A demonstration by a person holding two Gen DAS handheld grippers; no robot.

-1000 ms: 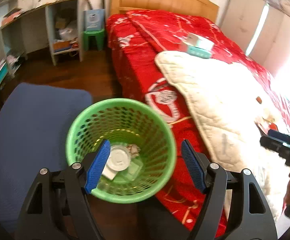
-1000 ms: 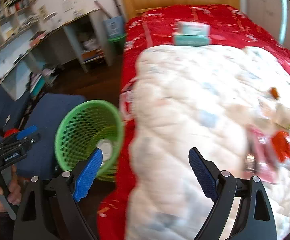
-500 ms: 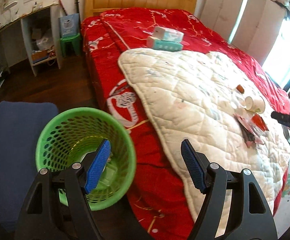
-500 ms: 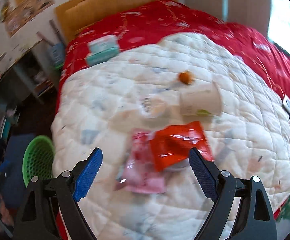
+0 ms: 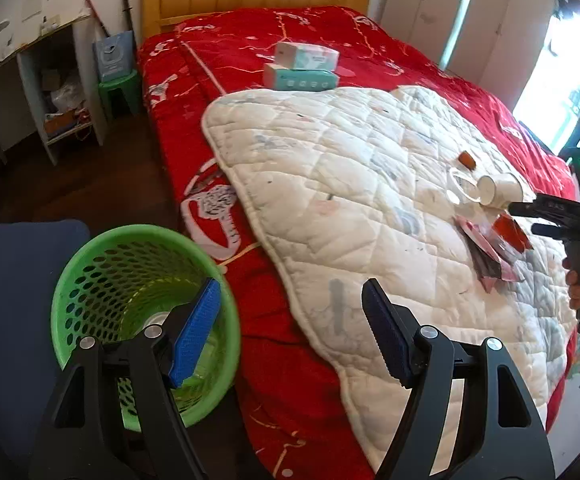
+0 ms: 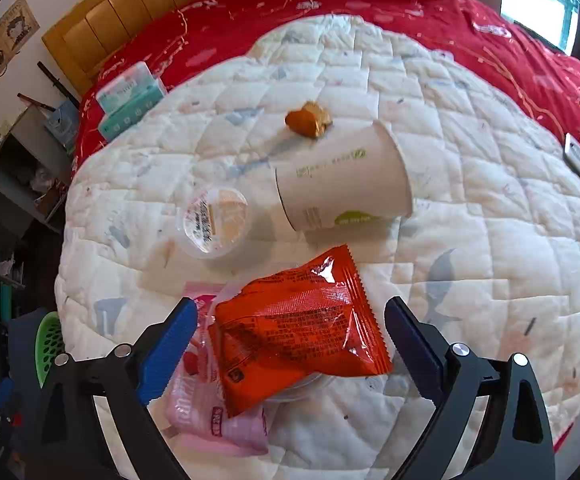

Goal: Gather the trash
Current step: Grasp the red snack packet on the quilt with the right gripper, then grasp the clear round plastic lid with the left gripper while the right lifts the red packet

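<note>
- The right gripper (image 6: 290, 336) is spread wide, its 2 jaws either side of an orange-red snack packet (image 6: 299, 328) without pinching it.
- The packet lies partly over a pink wrapper (image 6: 206, 412); beyond sit a clear lidded tub (image 6: 212, 222), a tipped paper cup (image 6: 341, 184) and a small brown scrap (image 6: 309, 119) — all on the white quilt (image 6: 469, 208).
- The left gripper (image 5: 290, 328) is spread too, empty, beside the green basket (image 5: 102, 272).

A white quilt (image 6: 469, 184) covered the red bed (image 5: 226, 92), and on it lay a paper cup (image 6: 341, 178) on its side, a clear lid (image 6: 212, 222), an orange wrapper (image 6: 293, 328), a pink packet (image 6: 198, 408) and a small brown scrap (image 6: 309, 119).
</note>
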